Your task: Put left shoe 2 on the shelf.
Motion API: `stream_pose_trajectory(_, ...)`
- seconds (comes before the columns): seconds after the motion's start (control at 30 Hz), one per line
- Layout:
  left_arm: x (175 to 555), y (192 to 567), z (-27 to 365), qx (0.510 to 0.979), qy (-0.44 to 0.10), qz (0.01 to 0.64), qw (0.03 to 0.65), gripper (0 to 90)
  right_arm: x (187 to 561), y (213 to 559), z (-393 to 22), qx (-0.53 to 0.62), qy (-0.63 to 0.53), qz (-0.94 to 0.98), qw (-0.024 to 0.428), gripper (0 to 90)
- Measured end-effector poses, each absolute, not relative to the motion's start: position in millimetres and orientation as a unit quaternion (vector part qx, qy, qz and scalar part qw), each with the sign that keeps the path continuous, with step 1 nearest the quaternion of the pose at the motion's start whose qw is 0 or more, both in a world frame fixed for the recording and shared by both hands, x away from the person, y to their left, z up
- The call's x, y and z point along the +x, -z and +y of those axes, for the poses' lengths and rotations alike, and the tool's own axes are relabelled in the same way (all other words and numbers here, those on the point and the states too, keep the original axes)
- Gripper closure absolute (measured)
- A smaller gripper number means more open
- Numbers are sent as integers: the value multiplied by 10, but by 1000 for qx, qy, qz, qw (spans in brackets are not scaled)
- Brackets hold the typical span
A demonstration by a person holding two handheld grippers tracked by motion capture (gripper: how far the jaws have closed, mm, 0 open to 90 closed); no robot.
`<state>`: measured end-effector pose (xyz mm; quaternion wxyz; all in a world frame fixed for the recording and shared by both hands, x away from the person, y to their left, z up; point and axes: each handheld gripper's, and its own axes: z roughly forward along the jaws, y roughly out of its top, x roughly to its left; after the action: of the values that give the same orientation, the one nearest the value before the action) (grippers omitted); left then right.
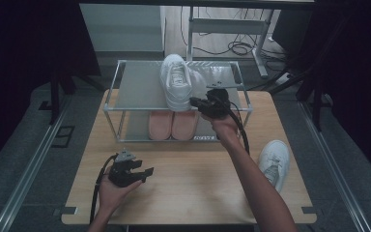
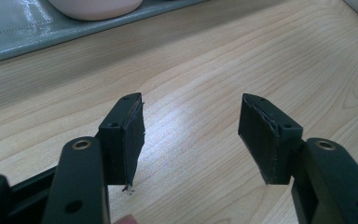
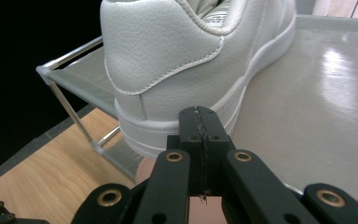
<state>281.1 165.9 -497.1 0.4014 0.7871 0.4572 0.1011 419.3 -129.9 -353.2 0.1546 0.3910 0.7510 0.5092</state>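
Your right jaws are pressed shut with nothing between them, the right gripper [image 3: 199,116] just behind the heel of the white shoe [image 3: 177,70], which stands on the rack's [image 1: 125,82] top shelf (above a pink pair [image 1: 172,124]). Your left gripper [image 2: 191,135] hangs open and empty over the tabletop [image 2: 214,70].
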Motion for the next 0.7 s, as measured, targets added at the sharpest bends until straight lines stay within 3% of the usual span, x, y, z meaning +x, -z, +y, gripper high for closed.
stream_pose_trajectory(0.7,2808,4962,1685,785,-102,458,403,404,4182,3539,-935,368,-513,762,141,898)
